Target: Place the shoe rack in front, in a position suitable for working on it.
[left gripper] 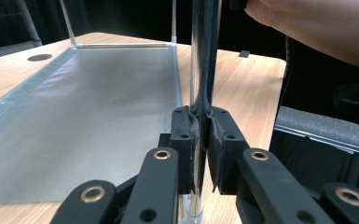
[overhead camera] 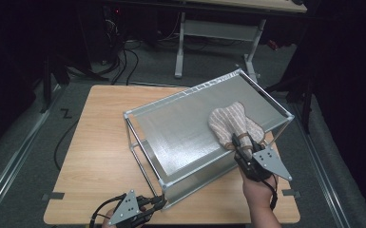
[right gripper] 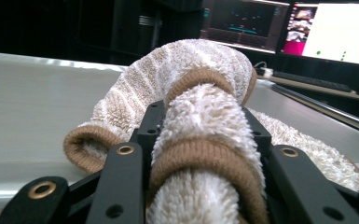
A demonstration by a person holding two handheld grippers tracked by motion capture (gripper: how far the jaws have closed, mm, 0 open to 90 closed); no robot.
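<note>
A two-tier metal rack [overhead camera: 180, 126] stands on the wooden table. A beige striped towel [overhead camera: 232, 124] with brown edging lies bunched on the rack's top shelf, towards its right end. My right gripper [overhead camera: 241, 145] is shut on the towel's near edge; in the right gripper view the towel [right gripper: 205, 135] fills the space between the black jaws. My left gripper [overhead camera: 158, 203] sits at the table's front edge, shut on the rack's near corner post [left gripper: 201, 70]. The lower shelf [left gripper: 84, 116] stretches away to the left of that post.
The wooden table [overhead camera: 95, 156] has bare room left of the rack. A black cable [overhead camera: 59, 147] hangs off its left side. A white-legged desk [overhead camera: 218, 33] stands behind on the grey floor. Monitors [right gripper: 307, 28] glow beyond the shelf in the right gripper view.
</note>
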